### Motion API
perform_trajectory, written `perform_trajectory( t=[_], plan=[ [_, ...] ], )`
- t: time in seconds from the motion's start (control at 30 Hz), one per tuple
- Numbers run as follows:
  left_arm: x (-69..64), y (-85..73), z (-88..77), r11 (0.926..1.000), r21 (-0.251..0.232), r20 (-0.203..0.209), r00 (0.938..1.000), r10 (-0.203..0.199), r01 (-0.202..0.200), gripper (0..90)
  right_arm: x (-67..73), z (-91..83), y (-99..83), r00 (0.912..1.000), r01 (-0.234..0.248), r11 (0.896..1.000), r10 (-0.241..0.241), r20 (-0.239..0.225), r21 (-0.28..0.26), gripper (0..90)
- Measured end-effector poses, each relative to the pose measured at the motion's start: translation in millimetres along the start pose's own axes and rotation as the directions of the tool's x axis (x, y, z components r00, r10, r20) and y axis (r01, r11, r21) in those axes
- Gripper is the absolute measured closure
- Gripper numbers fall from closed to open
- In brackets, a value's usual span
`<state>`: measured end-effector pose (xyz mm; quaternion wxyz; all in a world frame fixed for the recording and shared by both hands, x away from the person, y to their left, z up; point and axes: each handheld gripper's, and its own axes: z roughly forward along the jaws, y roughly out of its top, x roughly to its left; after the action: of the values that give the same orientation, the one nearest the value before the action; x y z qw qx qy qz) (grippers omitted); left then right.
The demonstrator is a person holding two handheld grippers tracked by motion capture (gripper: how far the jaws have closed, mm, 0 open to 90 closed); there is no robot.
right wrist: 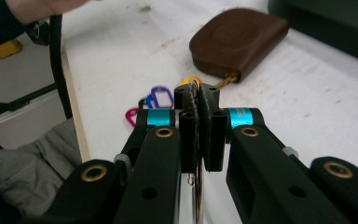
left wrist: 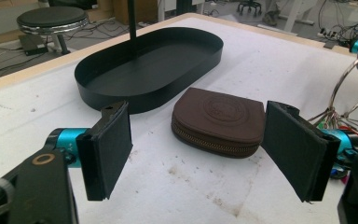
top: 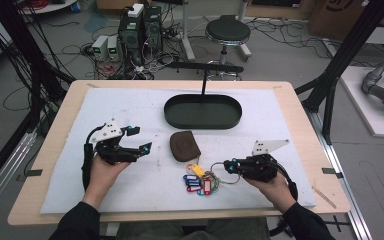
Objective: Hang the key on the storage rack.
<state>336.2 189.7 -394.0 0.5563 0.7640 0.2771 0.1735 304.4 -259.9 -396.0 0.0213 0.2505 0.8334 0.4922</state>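
Black jaws of the right gripper (right wrist: 199,122) stand pressed together on the thin metal key ring (top: 231,173), whose wire passes between the pads in the right gripper view. That ring lies at the near right of the white mat (top: 130,107), and its bunch of coloured key tags (top: 200,181) fans out to the left of it, just in front of the brown zip pouch (top: 185,145). From the high view the set's long axis seems to run roughly across the table, ring toward the right hand, tags pointing toward the left one. The left gripper (top: 139,139) hovers with its pads spread wide and nothing between them, aimed at the pouch, which lies flat with its zipped edge toward that gripper and the black oval tray (top: 203,111) behind it. The step in hand looks like lifting the keys clear of the mat. To do it well, the pinch should stay square on the wire so that it does not slip out sideways, and the lift should go slowly and straight up, since the tags will swing and could snag the pouch's zip pull.
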Motion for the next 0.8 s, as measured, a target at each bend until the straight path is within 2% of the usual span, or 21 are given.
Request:
perform_trajectory(
  t=[0.2,0.27,0.8],
  plan=[
    [-0.2,0.1,0.3,1.0000,0.001,0.004,1.0000,0.004,-0.004,24.2,-2.5,-10.9,14.3,0.9994,0.022,0.999,-0.021,0.027,-0.036,87.8],
    [-0.3,-0.1,0.3,1.0000,-0.001,0.003,1.0000,0.003,-0.003,24.3,-4.8,-17.1,24.4,0.9979,0.048,0.997,-0.045,0.047,-0.059,87.9],
    [-1.5,-2.4,2.3,0.9999,0.000,0.004,0.9999,0.016,-0.016,24.3,-23.7,-50.8,76.6,0.9875,0.118,0.984,-0.102,0.120,-0.133,87.9]
  ],
)
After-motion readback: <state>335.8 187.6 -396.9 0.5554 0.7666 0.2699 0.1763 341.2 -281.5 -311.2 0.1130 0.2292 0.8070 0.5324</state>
